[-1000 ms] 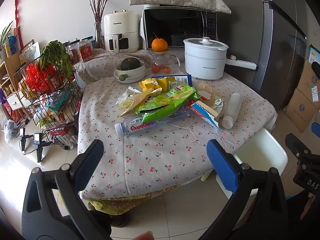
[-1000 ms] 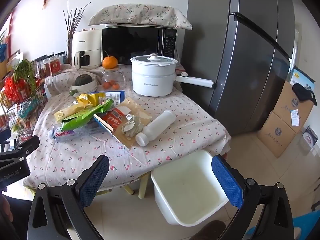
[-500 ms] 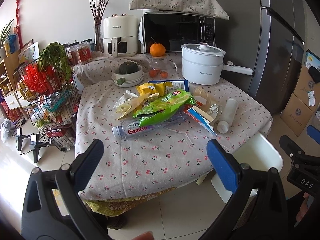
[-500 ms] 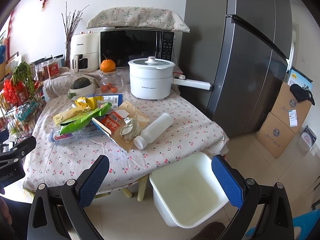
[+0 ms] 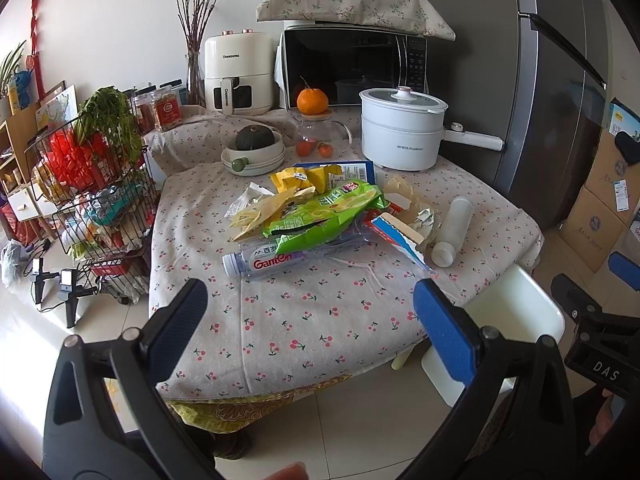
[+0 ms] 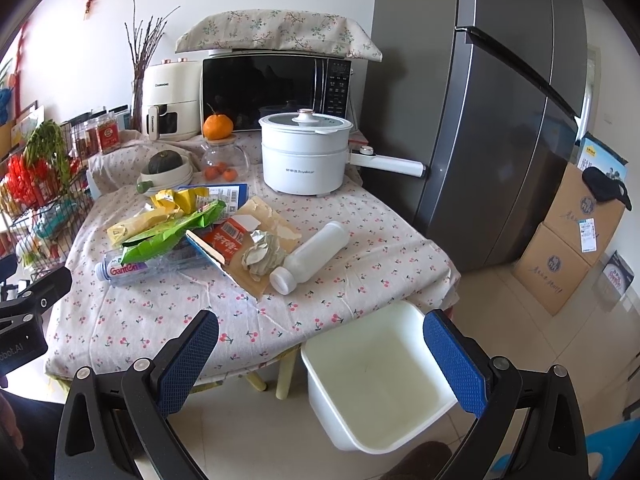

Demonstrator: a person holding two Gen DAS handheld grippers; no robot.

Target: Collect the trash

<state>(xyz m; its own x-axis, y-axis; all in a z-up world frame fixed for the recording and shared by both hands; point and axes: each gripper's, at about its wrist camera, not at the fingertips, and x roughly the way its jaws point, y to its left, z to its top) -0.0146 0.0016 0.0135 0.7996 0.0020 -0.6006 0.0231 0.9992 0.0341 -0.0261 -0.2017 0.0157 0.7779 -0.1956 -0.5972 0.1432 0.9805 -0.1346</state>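
Trash lies in a heap mid-table: a green snack bag [image 5: 320,216], a crushed clear Ganten bottle [image 5: 276,260], yellow wrappers [image 5: 296,180], a red and blue carton [image 6: 224,240], crumpled foil [image 6: 262,254] and a white bottle [image 6: 312,256] on its side. A white bin [image 6: 376,376] stands on the floor at the table's front right corner and is empty. My left gripper [image 5: 310,334] is open and empty, in front of the table's near edge. My right gripper [image 6: 320,358] is open and empty, above the bin's left rim.
A white electric pot [image 6: 304,156], a microwave [image 6: 276,88], an air fryer [image 5: 238,74], a bowl with a squash [image 5: 254,150] and a glass jar with an orange [image 5: 312,120] stand at the back. A wire rack [image 5: 88,200] is left, a fridge [image 6: 500,120] and boxes [image 6: 572,240] right.
Both grippers have drawn back a little from the table, so it looks slightly smaller and farther. Both stay open and empty. Nothing on the table has moved.
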